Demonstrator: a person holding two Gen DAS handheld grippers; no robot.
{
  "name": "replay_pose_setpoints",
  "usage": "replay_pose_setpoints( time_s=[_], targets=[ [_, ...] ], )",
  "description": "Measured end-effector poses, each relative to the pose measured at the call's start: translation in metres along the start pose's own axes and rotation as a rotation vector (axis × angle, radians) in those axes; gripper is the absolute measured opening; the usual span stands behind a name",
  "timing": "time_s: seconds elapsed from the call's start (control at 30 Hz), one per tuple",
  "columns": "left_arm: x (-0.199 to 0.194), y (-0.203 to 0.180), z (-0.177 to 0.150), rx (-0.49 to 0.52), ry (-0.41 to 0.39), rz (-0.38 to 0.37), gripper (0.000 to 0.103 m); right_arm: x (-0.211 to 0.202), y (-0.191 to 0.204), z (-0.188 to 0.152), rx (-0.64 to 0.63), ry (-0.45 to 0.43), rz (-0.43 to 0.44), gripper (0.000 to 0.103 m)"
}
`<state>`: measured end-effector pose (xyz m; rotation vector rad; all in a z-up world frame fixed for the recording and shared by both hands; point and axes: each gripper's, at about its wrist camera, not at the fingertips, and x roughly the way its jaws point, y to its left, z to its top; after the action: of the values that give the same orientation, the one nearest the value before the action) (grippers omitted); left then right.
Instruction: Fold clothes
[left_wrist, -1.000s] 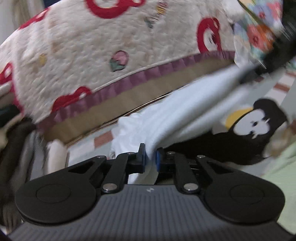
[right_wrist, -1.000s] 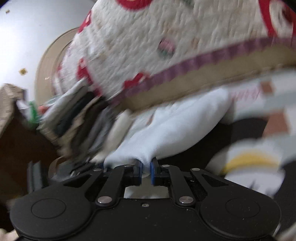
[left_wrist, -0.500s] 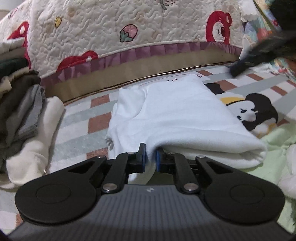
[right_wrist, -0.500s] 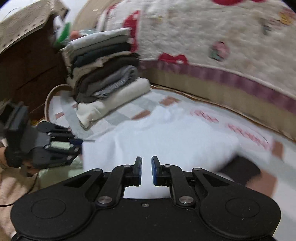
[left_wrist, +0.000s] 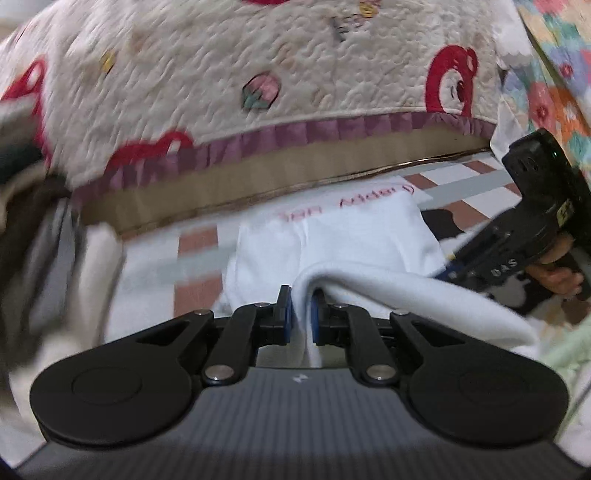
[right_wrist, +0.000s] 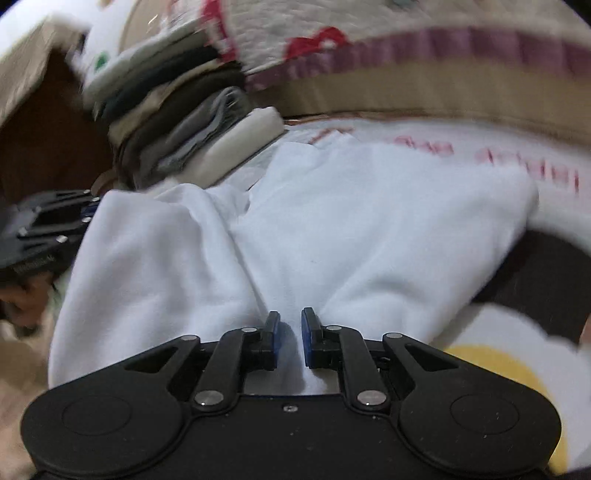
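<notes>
- Both grippers have pulled the white garment (right_wrist: 332, 229) into a fold on the bed.
- Left gripper (left_wrist: 300, 312) pinches its near edge; right gripper (right_wrist: 287, 338) likewise.
- Only the right view shows the clothes stack (right_wrist: 184, 122), far left.

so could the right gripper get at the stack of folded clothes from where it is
Probably not right now. The right gripper is shut on the white garment, whose bunched folds lie between it and the stack of folded clothes further back on its left. It would likely have to let go first.

Left gripper (left_wrist: 300, 308) clamped; right gripper (right_wrist: 287, 334) seemingly nearly shut.
</notes>
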<state>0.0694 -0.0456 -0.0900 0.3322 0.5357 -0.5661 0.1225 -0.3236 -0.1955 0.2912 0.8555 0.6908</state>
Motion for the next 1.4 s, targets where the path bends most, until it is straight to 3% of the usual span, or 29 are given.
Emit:
replay_pose_setpoints(
  time_s=[0.1, 0.13, 0.17, 0.3, 0.37, 0.5, 0.57, 0.7, 0.83, 0.87, 0.93, 0.97, 1.0, 1.03, 1.07, 1.13, 1.23, 1.27, 1.4],
  targets=[
    [0.023, 0.0, 0.033, 0.064, 0.037, -0.012, 0.009, -0.017, -0.001, 0.008, 0.024, -0.02, -0.072, 0.006],
    [0.03, 0.004, 0.04, 0.064, 0.051, -0.024, 0.01, -0.023, 0.0, 0.011, 0.031, -0.026, -0.097, 0.016],
    [0.038, 0.008, 0.047, 0.063, 0.065, -0.035, 0.01, -0.029, 0.004, 0.009, -0.007, -0.045, -0.116, 0.019],
    [0.073, 0.023, 0.074, 0.049, 0.135, -0.116, 0.01, -0.019, -0.01, 0.008, -0.011, 0.027, -0.071, 0.018],
    [0.087, 0.02, 0.084, 0.104, 0.14, -0.112, 0.01, -0.029, -0.024, 0.009, 0.094, -0.004, -0.036, 0.019],
    [0.123, 0.007, 0.106, 0.201, 0.202, -0.151, 0.01, -0.047, -0.036, -0.003, 0.198, -0.121, -0.08, 0.02],
    [0.141, 0.001, 0.115, 0.23, 0.231, -0.17, 0.009, -0.067, -0.017, -0.01, 0.186, -0.226, -0.193, 0.047],
    [0.162, -0.001, 0.125, 0.239, 0.263, -0.209, 0.009, -0.107, 0.021, -0.024, 0.155, -0.438, -0.425, 0.05],
    [0.172, -0.004, 0.131, 0.272, 0.271, -0.23, 0.009, -0.106, 0.04, -0.016, 0.119, -0.44, -0.211, 0.07],
    [0.173, -0.006, 0.131, 0.274, 0.276, -0.235, 0.009, -0.1, 0.043, -0.009, 0.125, -0.432, -0.167, 0.07],
    [0.172, -0.007, 0.134, 0.275, 0.263, -0.258, 0.009, -0.087, 0.051, 0.002, 0.08, -0.406, -0.143, 0.075],
    [0.172, -0.009, 0.135, 0.284, 0.252, -0.262, 0.009, -0.074, 0.05, 0.011, 0.057, -0.381, -0.197, 0.078],
    [0.173, -0.01, 0.137, 0.292, 0.241, -0.267, 0.009, -0.06, 0.048, 0.019, 0.035, -0.354, -0.257, 0.077],
    [0.174, -0.011, 0.138, 0.299, 0.23, -0.263, 0.01, -0.049, 0.037, 0.026, 0.074, -0.346, -0.305, 0.053],
    [0.176, -0.011, 0.14, 0.296, 0.22, -0.242, 0.013, -0.043, 0.024, 0.026, 0.155, -0.344, -0.29, 0.014],
    [0.169, -0.003, 0.146, 0.221, 0.171, -0.17, 0.019, -0.033, -0.004, 0.026, 0.322, -0.339, -0.248, 0.015],
    [0.133, 0.027, 0.142, 0.018, -0.007, -0.209, 0.047, -0.02, -0.007, 0.025, 0.328, -0.307, -0.313, 0.015],
    [0.124, 0.032, 0.137, -0.016, -0.026, -0.213, 0.047, -0.02, -0.007, 0.027, 0.344, -0.311, -0.308, 0.015],
    [0.101, 0.033, 0.104, 0.002, -0.038, -0.219, 0.044, -0.03, -0.005, 0.028, 0.434, -0.372, -0.268, 0.014]
  ],
)
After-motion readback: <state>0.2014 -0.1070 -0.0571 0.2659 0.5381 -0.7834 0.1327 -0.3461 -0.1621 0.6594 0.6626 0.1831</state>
